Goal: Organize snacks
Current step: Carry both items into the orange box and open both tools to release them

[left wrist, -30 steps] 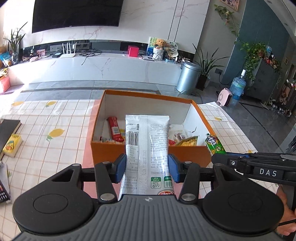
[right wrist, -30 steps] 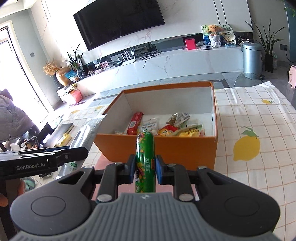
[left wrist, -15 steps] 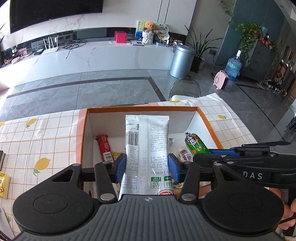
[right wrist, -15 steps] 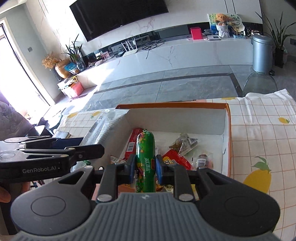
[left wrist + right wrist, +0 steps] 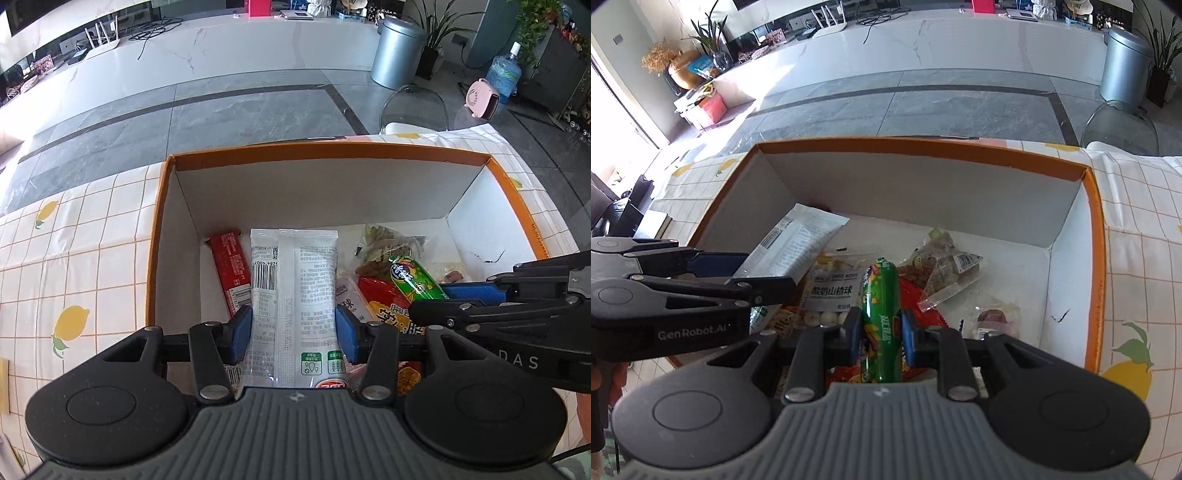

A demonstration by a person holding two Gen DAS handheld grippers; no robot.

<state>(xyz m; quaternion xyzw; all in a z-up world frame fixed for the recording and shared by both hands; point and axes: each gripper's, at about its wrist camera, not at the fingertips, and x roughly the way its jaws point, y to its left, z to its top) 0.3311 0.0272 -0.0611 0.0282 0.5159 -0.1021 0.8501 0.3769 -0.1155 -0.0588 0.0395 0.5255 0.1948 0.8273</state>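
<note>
My left gripper [image 5: 294, 334] is shut on a white snack packet [image 5: 293, 291], barcode side up, held over the orange box [image 5: 325, 149]. My right gripper [image 5: 881, 334] is shut on a green sausage-shaped snack [image 5: 881, 314], also above the box. In the left wrist view the green snack [image 5: 415, 278] and the right gripper [image 5: 517, 295] come in from the right. In the right wrist view the white packet [image 5: 792, 245] and the left gripper [image 5: 683, 280] come in from the left. Inside the box lie a red bar [image 5: 231, 266], a clear bag [image 5: 942, 266] and several other packets.
The box [image 5: 1095, 258] stands on a lemon-print checked tablecloth [image 5: 74, 266]. Beyond the table edge there are a clear chair [image 5: 413, 107], grey floor, a metal bin [image 5: 397, 51] and a long white counter. Dark books lie at the table's left [image 5: 657, 221].
Both grippers have moved forward from in front of the box to over its inside and tilted downward, each still gripping its snack. The box now fills both views.
</note>
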